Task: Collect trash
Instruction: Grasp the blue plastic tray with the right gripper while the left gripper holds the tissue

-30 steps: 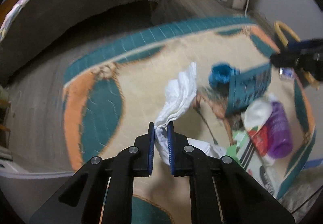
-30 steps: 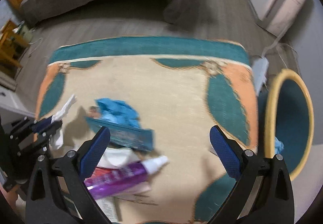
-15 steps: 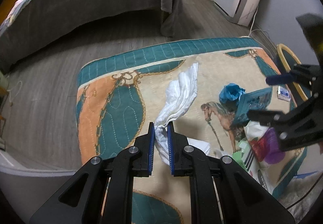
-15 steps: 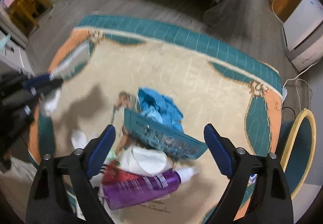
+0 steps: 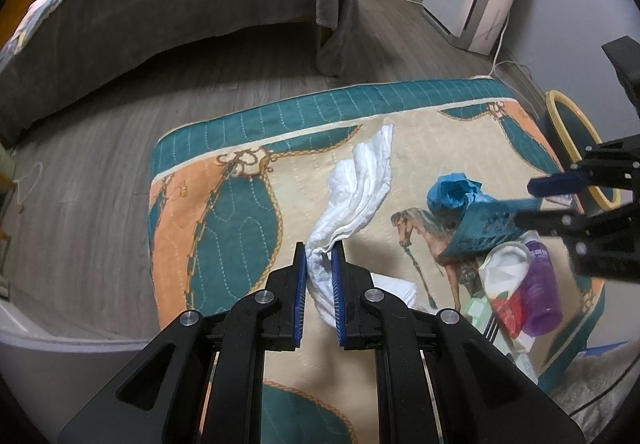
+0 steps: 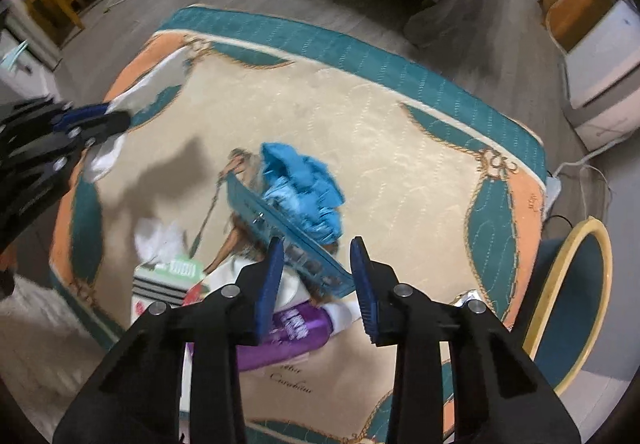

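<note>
The rug (image 5: 432, 148) covers the wooden floor (image 5: 100, 148) in front of the bed (image 5: 160, 4). All loose trash lies on the rug's right half. The bin (image 6: 576, 304), with a yellow rim and teal interior, stands off the rug's right edge, near the right gripper.

Trash pile, largest to smallest:
- Teal flat box (image 6: 288, 240), tilted on edge, leaning over the pile.
- Crumpled blue wrapper (image 6: 304, 172), just behind the box and touching it.
- Purple bottle (image 6: 288, 340) with white cap, lying on its side at the near end of the pile.
- Striped packet (image 6: 168, 280) and a loose white tissue (image 6: 156, 236), at the pile's left side.

Left gripper (image 5: 319, 264): jaws narrow, clamped on a twisted white paper towel (image 5: 360, 188). The towel is lifted clear above the rug and extends away from the jaws.

Right gripper (image 6: 318, 276): jaws partly open, straddling the near edge of the teal flat box. Contact with the box cannot be confirmed.

Step in hand, as judged: one item is secured on the left side; the right side is positioned to take the box.

The next move calls for the right jaws to close squarely on the box edge. The box is thin and tilted, so an off-centre grip may let it pivot or slip. Both items then need carrying right, to the bin.
</note>
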{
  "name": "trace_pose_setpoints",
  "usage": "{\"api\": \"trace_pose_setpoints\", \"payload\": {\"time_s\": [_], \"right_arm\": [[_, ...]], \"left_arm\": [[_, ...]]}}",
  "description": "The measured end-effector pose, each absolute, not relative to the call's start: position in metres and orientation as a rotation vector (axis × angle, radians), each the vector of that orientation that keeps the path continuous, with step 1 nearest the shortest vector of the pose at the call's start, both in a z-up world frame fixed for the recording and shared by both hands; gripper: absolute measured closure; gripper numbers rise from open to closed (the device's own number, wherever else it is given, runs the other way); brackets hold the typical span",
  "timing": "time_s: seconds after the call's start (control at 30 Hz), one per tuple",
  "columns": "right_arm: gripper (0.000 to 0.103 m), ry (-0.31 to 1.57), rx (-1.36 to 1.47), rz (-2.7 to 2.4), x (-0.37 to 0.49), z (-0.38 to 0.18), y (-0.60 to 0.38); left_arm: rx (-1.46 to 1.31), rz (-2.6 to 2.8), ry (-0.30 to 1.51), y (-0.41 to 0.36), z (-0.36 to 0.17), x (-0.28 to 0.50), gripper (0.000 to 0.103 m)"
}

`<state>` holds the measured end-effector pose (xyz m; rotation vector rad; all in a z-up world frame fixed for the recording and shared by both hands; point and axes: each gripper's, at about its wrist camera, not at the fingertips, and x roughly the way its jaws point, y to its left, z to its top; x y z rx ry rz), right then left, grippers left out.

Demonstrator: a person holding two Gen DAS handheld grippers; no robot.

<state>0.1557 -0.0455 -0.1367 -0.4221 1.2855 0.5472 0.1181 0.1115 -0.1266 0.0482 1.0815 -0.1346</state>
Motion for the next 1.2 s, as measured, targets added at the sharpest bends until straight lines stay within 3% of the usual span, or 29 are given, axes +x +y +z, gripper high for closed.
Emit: {"api": "trace_pose_setpoints", "payload": {"time_s": [0.57, 0.7, 0.77, 0.9, 1.07, 1.2], "right_arm": [[0.069, 1.322, -0.46, 0.66, 0.142, -0.132, -0.028], [0.068, 1.237, -0.438, 0.614, 0.147, -0.12, -0.029], [0.063, 1.218, -0.437, 0.579, 0.152, -0.119, -0.031], [0.031, 1.204, -0.495, 0.521, 0.156, -0.133, -0.026], [0.021, 1.199, -0.55, 0.512, 0.161, -0.148, -0.019], [0.021, 1.254, -0.543, 0.533, 0.163, -0.161, -0.016]], "left_arm": [[0.05, -0.145, 1.095, 0.108, -0.13, 0.121, 0.09], [0.058, -0.148, 1.093, 0.108, -0.129, 0.12, 0.09], [0.047, -0.141, 1.094, 0.11, -0.13, 0.121, 0.09], [0.057, -0.143, 1.096, 0.108, -0.131, 0.12, 0.09], [0.06, -0.145, 1.094, 0.108, -0.13, 0.12, 0.09], [0.061, -0.145, 1.094, 0.108, -0.13, 0.12, 0.09]]}}
